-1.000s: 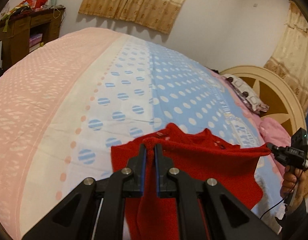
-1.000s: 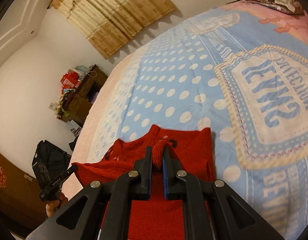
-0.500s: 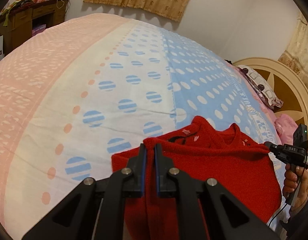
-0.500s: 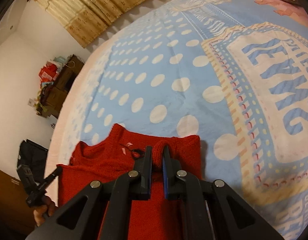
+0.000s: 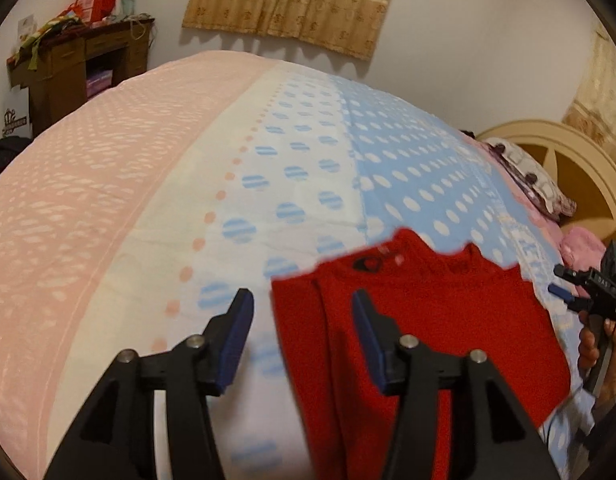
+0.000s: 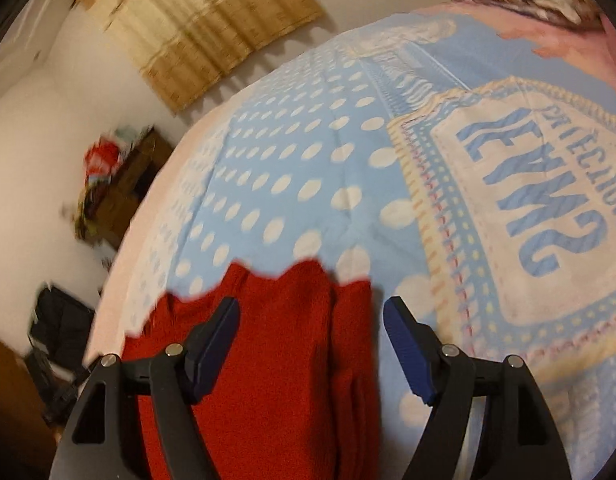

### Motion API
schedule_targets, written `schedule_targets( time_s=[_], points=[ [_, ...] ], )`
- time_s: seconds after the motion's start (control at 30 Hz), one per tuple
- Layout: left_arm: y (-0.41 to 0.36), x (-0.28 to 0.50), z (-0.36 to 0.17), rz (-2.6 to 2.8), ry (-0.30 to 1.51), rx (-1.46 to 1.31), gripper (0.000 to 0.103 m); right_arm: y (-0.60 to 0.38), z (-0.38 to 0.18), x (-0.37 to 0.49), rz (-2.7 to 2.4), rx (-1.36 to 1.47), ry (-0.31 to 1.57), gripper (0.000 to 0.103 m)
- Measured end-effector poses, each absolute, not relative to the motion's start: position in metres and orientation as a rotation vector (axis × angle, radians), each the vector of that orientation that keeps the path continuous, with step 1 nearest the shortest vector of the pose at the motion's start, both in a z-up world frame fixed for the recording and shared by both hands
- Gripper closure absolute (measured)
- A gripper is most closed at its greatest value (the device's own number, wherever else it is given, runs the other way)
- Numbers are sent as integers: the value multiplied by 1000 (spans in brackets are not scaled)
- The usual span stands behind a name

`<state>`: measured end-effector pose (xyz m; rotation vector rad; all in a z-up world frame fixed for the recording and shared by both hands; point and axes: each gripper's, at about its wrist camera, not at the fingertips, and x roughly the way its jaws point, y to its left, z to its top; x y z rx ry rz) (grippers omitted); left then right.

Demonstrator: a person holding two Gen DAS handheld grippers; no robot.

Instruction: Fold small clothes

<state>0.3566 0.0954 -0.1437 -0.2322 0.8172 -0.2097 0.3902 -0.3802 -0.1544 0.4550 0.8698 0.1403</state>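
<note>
White walls (image 5: pixel 460 40) all round, tan patterned curtain (image 5: pixel 292 0) hung on far wall. Bed fills most of the room, bedspread (image 5: pixel 108 200) pink at left, white band with striped blue dots, blue with white dots to the right. Dark wooden desk (image 5: pixel 68 68) far left, cluttered with red and colourful stuff on top. Cream rounded headboard (image 5: pixel 580 168) at right, patterned pillow (image 5: pixel 528 176) beside it.

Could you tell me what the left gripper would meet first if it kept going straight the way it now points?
Probably the left edge of the red sweater lying on the bedspread; the left gripper, jaws opening, straddles that edge, though depth is unclear.
</note>
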Motion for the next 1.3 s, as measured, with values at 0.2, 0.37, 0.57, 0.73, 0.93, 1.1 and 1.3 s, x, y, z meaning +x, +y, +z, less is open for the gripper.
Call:
schedule_targets(
  time_s=[0.2, 0.37, 0.57, 0.73, 0.93, 1.1, 1.3],
  points=[
    [67, 312, -151, -255, 807, -93, 36, -317, -155, 337, 296, 249, 913, 28],
    [53, 312, -178, -212, 884, -15, 33, -301, -183, 317, 278, 174, 993, 29],
    [60, 307, -182, -188, 888, -76, 24, -306, -181, 302, 215, 181, 972, 29],
    [56, 276, -169, -200, 859, -68, 22, -285, -161, 273, 220, 114, 899, 28],
    [39, 261, -173, -201, 855, 14, 19, -257, -172, 261, 218, 18, 917, 28],
    [30, 260, -181, -189, 844, 67, 19, -264, -199, 267, 174, 32, 979, 28],
    [35, 263, -188, -181, 852, 40, 6, -262, -201, 266, 161, 2, 977, 28]
  ],
)
